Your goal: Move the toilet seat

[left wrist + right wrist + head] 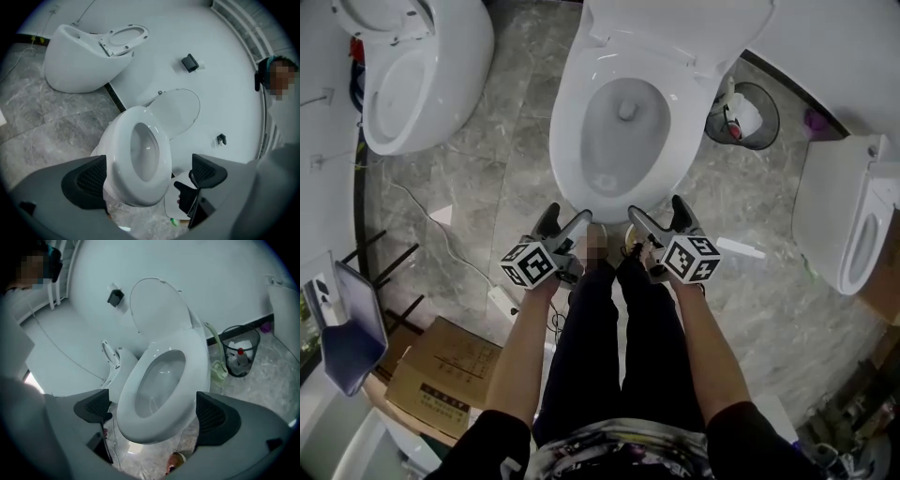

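Left hand-held gripper [567,223] and right hand-held gripper [654,214] gape empty before toilet seat [570,122]; bin [772,122] holds rubbish [748,117].

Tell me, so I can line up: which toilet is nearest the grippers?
The middle toilet, lid raised, its front rim just ahead of the left gripper and right gripper; the left toilet and right toilet stand aside.

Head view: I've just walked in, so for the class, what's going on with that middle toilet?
A person stands facing the toilet with a gripper in each hand. The left gripper and right gripper are held near its front rim. Both are open: the left fingers and right fingers are apart and grip nothing. The lid is raised, and the toilet seat appears to lie down on the bowl, not yet moved.
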Demonstrator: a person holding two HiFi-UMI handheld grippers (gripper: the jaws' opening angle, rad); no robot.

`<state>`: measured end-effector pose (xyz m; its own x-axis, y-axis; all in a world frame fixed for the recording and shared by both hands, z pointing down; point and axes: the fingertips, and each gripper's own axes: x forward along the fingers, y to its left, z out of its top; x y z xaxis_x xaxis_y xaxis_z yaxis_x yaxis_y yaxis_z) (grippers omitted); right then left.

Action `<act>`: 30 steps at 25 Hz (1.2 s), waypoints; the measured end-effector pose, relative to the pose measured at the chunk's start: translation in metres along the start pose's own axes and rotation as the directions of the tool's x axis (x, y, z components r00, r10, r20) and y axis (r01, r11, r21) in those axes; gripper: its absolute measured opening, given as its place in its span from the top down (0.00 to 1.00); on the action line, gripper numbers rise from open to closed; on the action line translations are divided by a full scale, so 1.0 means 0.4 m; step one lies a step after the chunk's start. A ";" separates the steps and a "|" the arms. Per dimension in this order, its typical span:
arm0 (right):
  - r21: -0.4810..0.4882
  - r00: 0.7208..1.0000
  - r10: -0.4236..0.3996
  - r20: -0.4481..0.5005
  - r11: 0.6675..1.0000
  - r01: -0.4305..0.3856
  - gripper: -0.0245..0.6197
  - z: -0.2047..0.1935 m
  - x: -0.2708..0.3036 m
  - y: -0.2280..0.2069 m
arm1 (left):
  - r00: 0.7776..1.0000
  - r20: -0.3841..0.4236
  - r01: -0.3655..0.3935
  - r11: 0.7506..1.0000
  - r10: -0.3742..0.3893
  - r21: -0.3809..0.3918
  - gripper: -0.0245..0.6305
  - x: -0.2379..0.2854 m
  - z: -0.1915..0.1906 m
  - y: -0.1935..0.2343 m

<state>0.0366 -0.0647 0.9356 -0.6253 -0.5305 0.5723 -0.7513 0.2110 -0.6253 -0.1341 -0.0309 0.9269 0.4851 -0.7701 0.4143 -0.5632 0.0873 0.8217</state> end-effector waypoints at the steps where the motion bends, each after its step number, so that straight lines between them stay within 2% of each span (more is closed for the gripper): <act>1: 0.028 1.000 -0.007 -0.010 1.000 0.007 0.07 -0.012 0.006 -0.010 | 1.000 0.007 -0.003 1.000 0.003 -0.027 0.13 0.003 -0.009 0.006; 5: 0.151 0.998 0.009 -0.056 0.989 -0.001 0.07 -0.066 0.031 -0.021 | 0.999 0.036 -0.017 0.990 0.022 -0.141 0.13 0.019 -0.049 0.034; 8: 0.307 0.999 0.038 -0.036 0.951 -0.025 0.07 -0.084 0.043 -0.012 | 0.999 0.047 -0.004 0.978 0.014 -0.207 0.13 0.035 -0.076 0.039; 11: 0.417 1.000 0.019 0.022 0.909 -0.027 0.09 -0.070 0.045 -0.016 | 0.998 0.055 0.022 0.965 -0.008 -0.262 0.13 0.055 -0.092 0.022; 13: 0.455 0.999 0.005 0.040 0.890 -0.022 0.13 -0.069 0.043 -0.026 | 0.997 0.076 0.018 0.959 0.004 -0.284 0.13 0.056 -0.093 0.021; 15: 0.466 1.000 0.004 0.021 0.885 -0.013 0.19 -0.083 0.047 -0.035 | 0.995 0.093 -0.001 0.953 0.031 -0.303 0.13 0.049 -0.092 0.033; 18: 0.472 1.000 -0.007 -0.006 0.881 0.009 0.29 -0.106 0.058 -0.045 | 0.994 0.102 0.007 0.942 0.029 -0.336 0.15 0.049 -0.094 0.040; 20: 0.507 0.999 -0.037 0.012 0.862 0.026 0.36 -0.107 0.057 -0.057 | 0.995 0.089 -0.008 0.939 0.041 -0.343 0.23 0.050 -0.099 0.048; 22: 0.570 0.998 -0.057 0.038 0.822 0.025 0.48 -0.108 0.050 -0.072 | 0.995 0.089 -0.020 0.935 0.054 -0.353 0.32 0.045 -0.103 0.059; 24: 0.609 0.997 -0.062 0.046 0.793 0.021 0.57 -0.113 0.045 -0.085 | 0.994 0.086 -0.025 0.932 0.060 -0.361 0.37 0.043 -0.108 0.064; 26: 0.617 0.997 -0.065 0.042 0.786 0.026 0.64 -0.116 0.039 -0.091 | 0.996 0.070 -0.026 0.931 0.055 -0.365 0.40 0.048 -0.116 0.062; 28: 0.626 0.996 -0.071 0.046 0.780 0.027 0.66 -0.114 0.033 -0.090 | 0.996 0.064 -0.027 0.925 0.055 -0.379 0.44 0.046 -0.118 0.063; 30: 0.638 0.995 -0.079 0.057 0.770 0.025 0.72 -0.108 0.025 -0.086 | 0.995 0.081 -0.015 0.905 0.054 -0.425 0.58 0.037 -0.115 0.066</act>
<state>0.0469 -0.0416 0.9857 -0.5512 -0.5913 0.5888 -0.4590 -0.3744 -0.8057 -0.1110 -0.0109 0.9729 0.3979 -0.8129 0.4253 -0.2324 0.3591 0.9039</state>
